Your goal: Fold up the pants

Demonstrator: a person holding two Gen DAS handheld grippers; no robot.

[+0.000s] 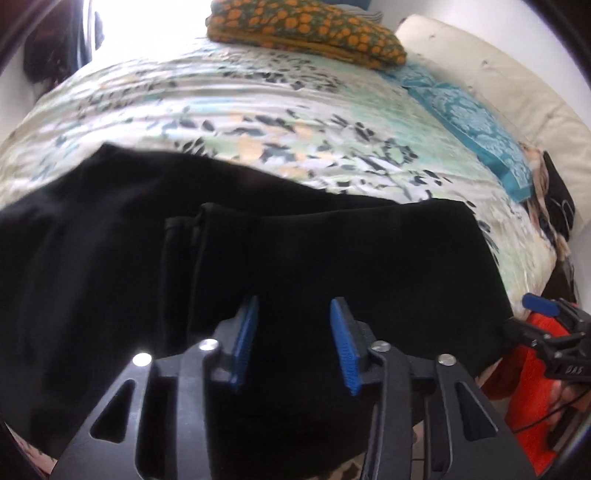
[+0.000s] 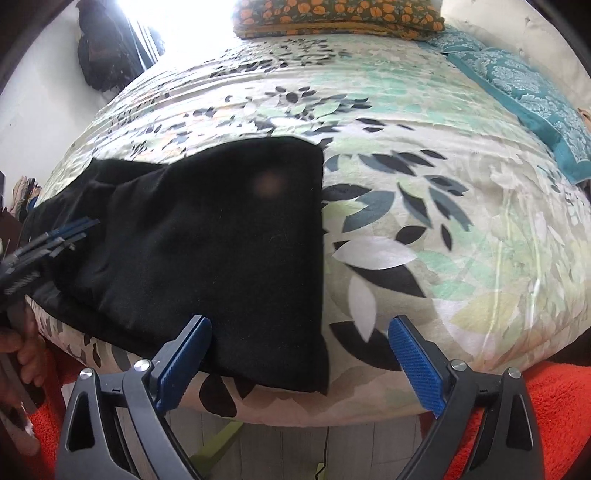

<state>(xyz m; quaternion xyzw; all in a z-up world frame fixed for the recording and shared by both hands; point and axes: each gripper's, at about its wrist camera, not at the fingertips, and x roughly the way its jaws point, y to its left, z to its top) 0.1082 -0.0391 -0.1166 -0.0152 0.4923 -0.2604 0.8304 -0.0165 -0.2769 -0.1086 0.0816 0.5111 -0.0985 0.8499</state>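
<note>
Black pants [image 1: 295, 251] lie folded over on the flowered bedspread [image 1: 258, 110], near the bed's front edge. My left gripper [image 1: 294, 301] hovers over the middle of the dark cloth, its blue pads a little apart with nothing pinched between them. In the right wrist view the pants [image 2: 221, 240] end in a straight right edge. My right gripper [image 2: 301, 325] stands wide open above the pants' near right corner, without touching it. The left gripper [image 2: 74, 232] shows blurred at the far left over the cloth. The right gripper [image 1: 543, 306] appears at the right edge of the left wrist view.
A folded orange-flowered cloth [image 1: 306, 29] lies at the far side of the bed, a teal pillow [image 2: 535, 96] at the right by a cream headboard [image 1: 480, 66]. Red fleece [image 2: 554, 406] hangs below the bed's front edge. A hand [image 2: 26, 350] holds the left tool.
</note>
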